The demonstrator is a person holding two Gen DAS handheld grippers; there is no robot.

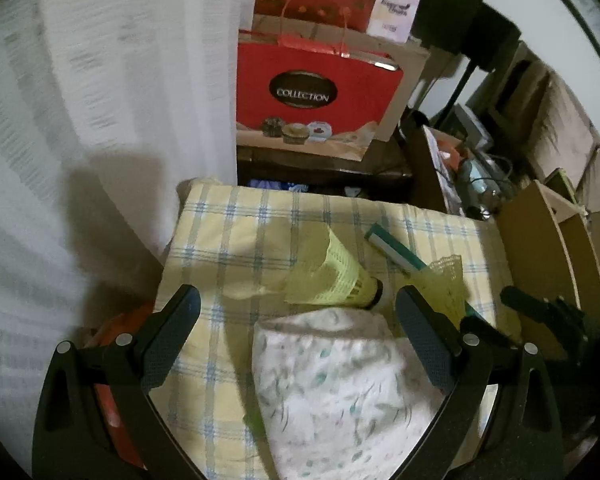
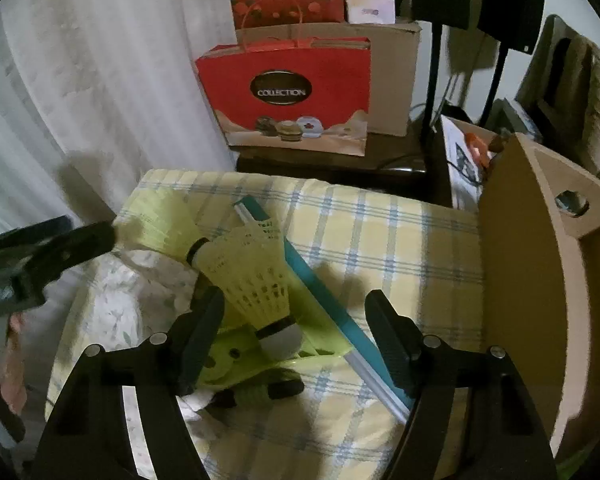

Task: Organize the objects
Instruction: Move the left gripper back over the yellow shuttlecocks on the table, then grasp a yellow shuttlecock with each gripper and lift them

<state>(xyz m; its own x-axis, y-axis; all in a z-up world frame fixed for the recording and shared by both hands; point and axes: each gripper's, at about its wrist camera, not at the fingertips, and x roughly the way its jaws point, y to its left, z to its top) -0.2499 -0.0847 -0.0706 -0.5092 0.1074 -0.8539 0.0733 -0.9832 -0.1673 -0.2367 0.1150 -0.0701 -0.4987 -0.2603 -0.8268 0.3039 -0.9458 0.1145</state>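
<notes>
shuttlecock (image 2: 260, 280) stands between right gripper (image 2: 296, 320) fingers — spread apart, not touching it.

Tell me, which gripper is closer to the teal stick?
Right. The right gripper has the teal stick running between its open fingers, while the left gripper hovers over the white packet, off to the stick's side.

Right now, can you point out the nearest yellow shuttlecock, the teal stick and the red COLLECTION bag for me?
Yellow shuttlecock (image 2: 256, 280): right wrist view, on its mesh skirt.
Teal stick (image 2: 320, 296): right wrist view, mid-length of the shaft.
Red COLLECTION bag (image 1: 316, 80): left wrist view, on its front face.
</notes>
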